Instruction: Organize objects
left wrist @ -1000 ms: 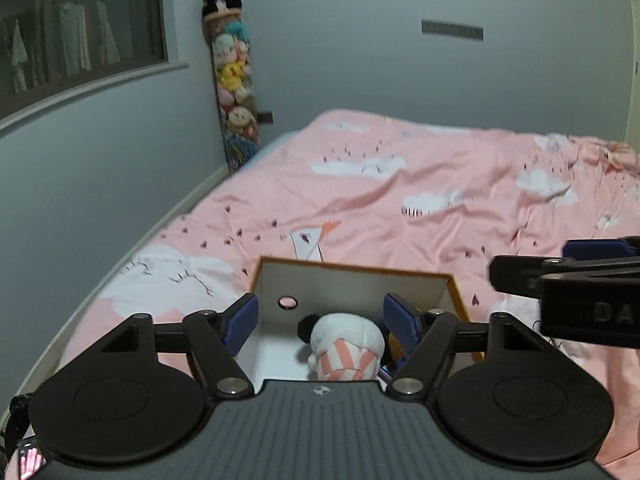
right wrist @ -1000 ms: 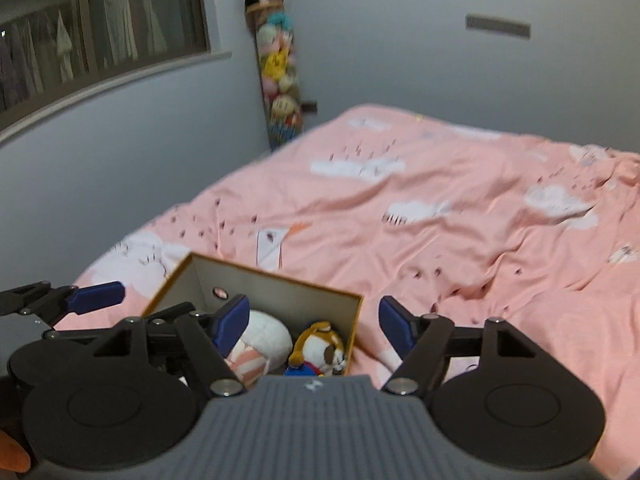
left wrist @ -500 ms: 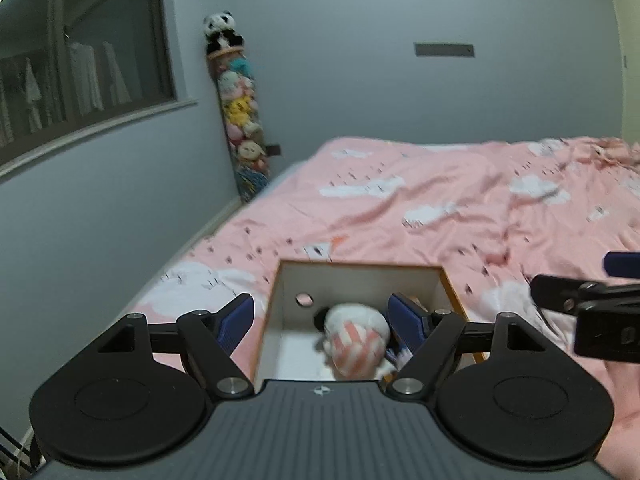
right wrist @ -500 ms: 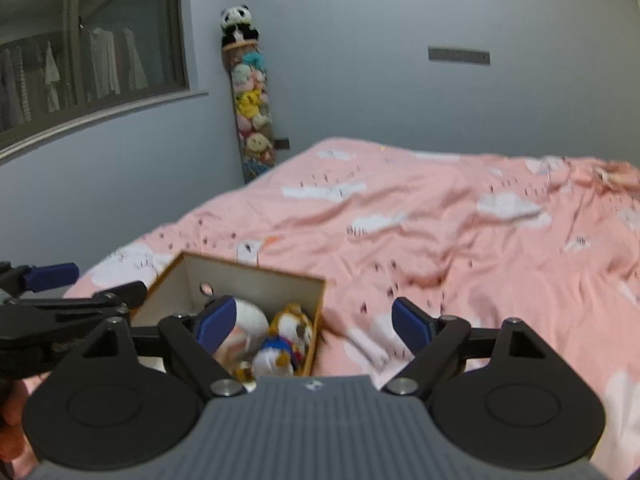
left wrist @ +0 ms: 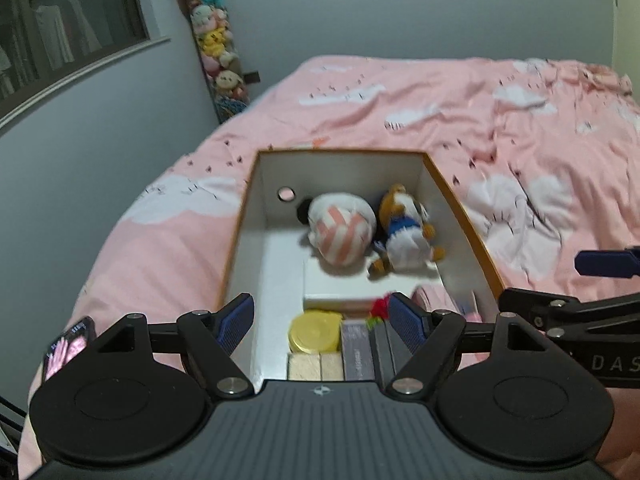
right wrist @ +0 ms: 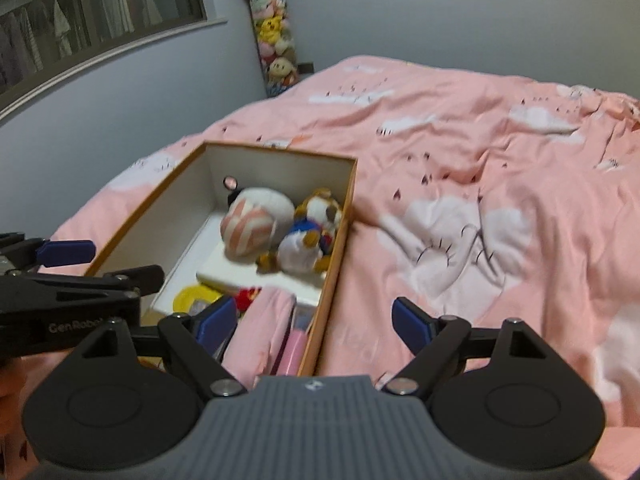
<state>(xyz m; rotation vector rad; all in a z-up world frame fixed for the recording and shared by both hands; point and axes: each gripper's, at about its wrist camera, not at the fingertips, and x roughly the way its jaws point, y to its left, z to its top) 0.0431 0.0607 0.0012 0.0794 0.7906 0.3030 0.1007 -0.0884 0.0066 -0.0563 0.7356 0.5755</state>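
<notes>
Two grippers, both mine, over one bed and one box of toys.

Bed (left wrist: 460, 112): pink cover with white cloud prints, running out of frame on the right.

Box (left wrist: 460, 200): open cardboard, orange outside, white inside, lying on the cover; one round hole in its far wall. Its near end is hidden behind my left gripper.

Contents, far end: striped pink-and-white plush (left wrist: 340, 228) touching a brown-and-white plush dog (left wrist: 404, 232) in blue, both lying partly on a flat white box (left wrist: 340, 288). Near end: yellow round lid (left wrist: 314, 332), pale wooden blocks (left wrist: 316, 366), a grey-purple carton (left wrist: 356, 350) whose print is too blurred to read, a small red item (left wrist: 380, 304) I cannot identify, and folded pink cloth (right wrist: 268, 328).

Left gripper (left wrist: 322, 320): jaws wide apart, holding nothing, above the box's near end. Its side reads "GenRobot", partly cut off, in the right view.

Right gripper (right wrist: 306, 320): jaws wide apart, empty, straddling the box's right wall. Letters "DAS" show on it in the left view, the rest cropped.

Corner: hanging column of small plush toys (right wrist: 274, 40); window (right wrist: 100, 8) on the left wall.
</notes>
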